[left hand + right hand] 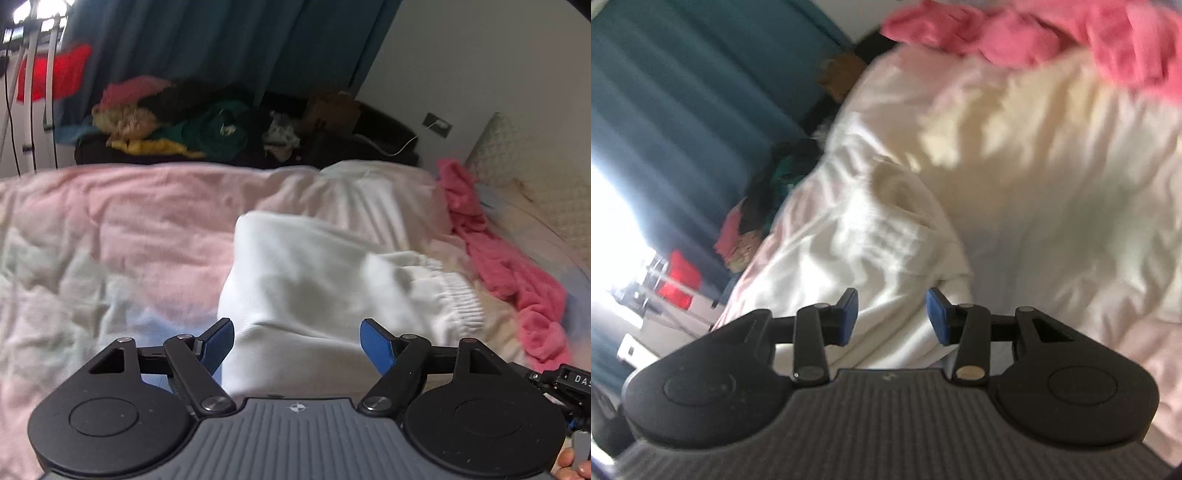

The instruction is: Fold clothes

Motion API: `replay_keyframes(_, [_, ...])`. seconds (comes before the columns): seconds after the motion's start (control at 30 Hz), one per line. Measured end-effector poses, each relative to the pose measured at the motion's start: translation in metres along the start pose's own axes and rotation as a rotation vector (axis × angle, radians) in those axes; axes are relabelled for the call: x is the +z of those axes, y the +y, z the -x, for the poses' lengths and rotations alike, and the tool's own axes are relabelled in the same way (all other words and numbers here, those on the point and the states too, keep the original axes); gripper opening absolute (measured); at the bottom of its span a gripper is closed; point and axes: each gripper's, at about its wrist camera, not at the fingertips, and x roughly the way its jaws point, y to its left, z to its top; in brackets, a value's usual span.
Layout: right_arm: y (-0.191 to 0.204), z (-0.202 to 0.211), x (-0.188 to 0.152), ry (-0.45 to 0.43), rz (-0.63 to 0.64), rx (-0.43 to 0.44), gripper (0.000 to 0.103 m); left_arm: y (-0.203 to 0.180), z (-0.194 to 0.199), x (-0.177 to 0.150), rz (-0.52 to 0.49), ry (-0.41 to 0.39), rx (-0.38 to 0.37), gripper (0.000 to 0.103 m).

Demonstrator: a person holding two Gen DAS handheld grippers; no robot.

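Note:
A white garment (314,280) with a ribbed elastic band (461,299) lies partly folded on the pale pink bedspread (129,221). My left gripper (297,341) is open, its blue pads either side of the garment's near fold, just above it. In the right wrist view the same white garment (871,251) lies rumpled on the bed. My right gripper (892,317) is open over its near edge, holding nothing. The view is tilted and blurred.
A pink fluffy garment (498,258) lies on the bed's right side, also in the right wrist view (1034,33). A cream pillow (535,177) is far right. Beyond the bed a dark suitcase holds a pile of mixed clothes (184,125) before teal curtains (221,40).

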Motion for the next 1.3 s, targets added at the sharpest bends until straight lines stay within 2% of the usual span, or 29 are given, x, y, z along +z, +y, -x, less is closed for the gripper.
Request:
replay_keyframes(0.17, [0.051,0.068,-0.005,-0.046,0.182,0.041,0.045,-0.033,0.076,0.002,-0.038,-0.073,-0.024,0.081])
replay_keyframes(0.27, [0.077,0.111,-0.010,-0.076,0.281,0.086,0.046,-0.053,0.124,-0.002,-0.080,-0.120,-0.003,0.084])
replay_keyframes(0.3, [0.084,0.125,-0.011,-0.088,0.307,0.094,0.051,-0.060,0.140,-0.004,-0.107,-0.136,0.008,0.088])
replay_keyframes(0.37, [0.098,0.153,-0.012,-0.131,0.356,0.115,0.093,-0.074,0.171,-0.010,-0.163,-0.175,0.042,0.097])
replay_keyframes(0.4, [0.105,0.166,-0.015,-0.159,0.380,0.126,0.097,-0.080,0.185,-0.013,-0.186,-0.197,0.056,0.101])
replay_keyframes(0.47, [0.115,0.191,-0.019,-0.194,0.424,0.141,0.096,-0.088,0.212,-0.022,-0.214,-0.232,0.064,0.103])
replay_keyframes(0.6, [0.123,0.223,-0.033,-0.207,0.458,0.171,0.096,-0.098,0.254,-0.042,-0.233,-0.270,0.080,0.103])
replay_keyframes(0.83, [0.121,0.254,-0.078,-0.279,0.533,0.158,0.096,-0.101,0.305,-0.086,-0.231,-0.332,0.118,0.103])
replay_keyframes(1.03, [0.111,0.253,-0.115,-0.318,0.574,0.139,0.096,-0.086,0.317,-0.117,-0.184,-0.348,0.122,0.103])
replay_keyframes(1.17, [0.103,0.239,-0.136,-0.345,0.589,0.100,0.096,-0.082,0.310,-0.133,-0.195,-0.350,0.136,0.103])
replay_keyframes(1.3, [0.094,0.221,-0.150,-0.327,0.588,0.068,0.096,-0.076,0.297,-0.143,-0.188,-0.363,0.157,0.103])
